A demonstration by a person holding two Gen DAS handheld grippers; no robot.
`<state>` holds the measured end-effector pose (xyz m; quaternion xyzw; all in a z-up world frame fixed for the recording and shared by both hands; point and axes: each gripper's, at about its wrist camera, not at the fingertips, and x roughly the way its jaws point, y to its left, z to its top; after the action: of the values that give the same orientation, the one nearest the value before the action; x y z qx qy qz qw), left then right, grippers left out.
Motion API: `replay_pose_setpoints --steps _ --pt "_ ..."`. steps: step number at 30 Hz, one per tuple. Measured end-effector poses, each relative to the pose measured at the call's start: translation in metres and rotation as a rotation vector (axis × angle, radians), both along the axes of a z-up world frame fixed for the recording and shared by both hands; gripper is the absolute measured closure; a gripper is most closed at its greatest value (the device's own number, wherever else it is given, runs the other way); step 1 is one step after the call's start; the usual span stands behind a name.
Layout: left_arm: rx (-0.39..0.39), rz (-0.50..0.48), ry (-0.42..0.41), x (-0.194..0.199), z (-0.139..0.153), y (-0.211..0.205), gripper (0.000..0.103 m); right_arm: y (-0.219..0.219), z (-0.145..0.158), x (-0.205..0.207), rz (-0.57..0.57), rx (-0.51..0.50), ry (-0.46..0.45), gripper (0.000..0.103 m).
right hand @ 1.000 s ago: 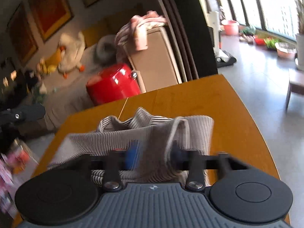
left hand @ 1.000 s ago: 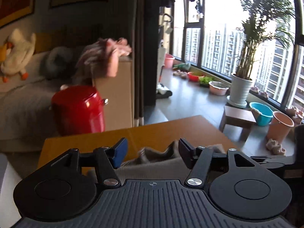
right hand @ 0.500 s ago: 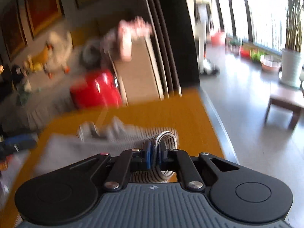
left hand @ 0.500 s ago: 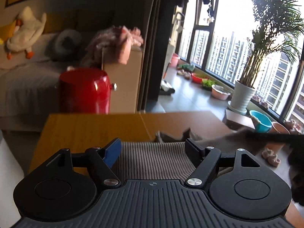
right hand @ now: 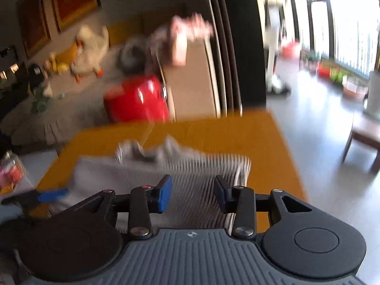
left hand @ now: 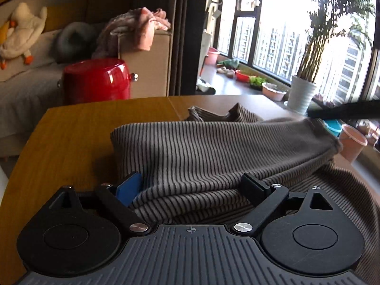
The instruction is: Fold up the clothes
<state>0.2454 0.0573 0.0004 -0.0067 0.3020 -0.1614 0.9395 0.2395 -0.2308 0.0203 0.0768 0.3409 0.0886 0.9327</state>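
Note:
A grey striped garment (left hand: 213, 149) lies in folds on the wooden table (left hand: 78, 137). My left gripper (left hand: 192, 185) is open, low over the garment's near edge, with cloth lying between its spread fingers. In the right wrist view, which is blurred, the same garment (right hand: 197, 173) lies on the table (right hand: 237, 137). My right gripper (right hand: 192, 193) is open just above the cloth and holds nothing. The right gripper's dark arm (left hand: 344, 111) shows at the far right of the left view.
A red pot-shaped stool (left hand: 95, 80), a beige box with pink cloth on it (left hand: 144, 54) and a sofa (left hand: 23, 83) stand beyond the table's far edge. Potted plants (left hand: 304, 90), basins and a small stool (right hand: 363, 137) are on the floor to the right.
My right gripper was shut on a fold of the garment half a second ago; it has let go and opened. The garment now lies folded over. My left gripper has dropped lower onto the cloth.

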Motion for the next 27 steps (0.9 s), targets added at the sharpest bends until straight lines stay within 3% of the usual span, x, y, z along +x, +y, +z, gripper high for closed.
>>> replay_pose_setpoints --steps 2,5,10,15,18,20,21,24,27 --pt "-0.01 0.0 0.0 -0.002 0.0 0.002 0.008 0.004 -0.009 0.004 -0.006 -0.034 0.01 0.064" --pt "-0.013 0.002 -0.001 -0.003 -0.001 0.002 0.007 0.02 0.01 0.008 0.024 -0.068 -0.023 0.064" --pt "-0.028 0.001 -0.001 -0.004 -0.001 0.003 0.005 0.052 0.029 0.043 0.104 -0.116 -0.076 0.042" --pt "-0.043 0.002 0.003 -0.004 -0.001 0.006 0.004 0.077 0.001 0.109 0.147 -0.171 0.03 0.031" --pt "-0.055 0.002 0.005 -0.004 -0.001 0.008 0.003 0.081 -0.016 0.128 0.147 -0.168 0.079 0.031" --pt "-0.067 0.003 0.007 -0.003 -0.001 0.01 0.002 0.079 -0.017 0.131 0.157 -0.127 0.076 0.058" --pt "-0.074 0.004 0.008 -0.003 -0.001 0.01 0.002 0.078 -0.015 0.13 0.16 -0.113 0.07 0.089" --pt "-0.114 0.015 0.006 -0.005 0.001 0.018 0.002 0.075 -0.004 0.119 0.147 -0.08 0.039 0.095" --pt "-0.182 0.06 0.039 -0.007 0.01 0.037 0.002 0.063 0.027 0.091 0.159 -0.004 -0.03 0.096"
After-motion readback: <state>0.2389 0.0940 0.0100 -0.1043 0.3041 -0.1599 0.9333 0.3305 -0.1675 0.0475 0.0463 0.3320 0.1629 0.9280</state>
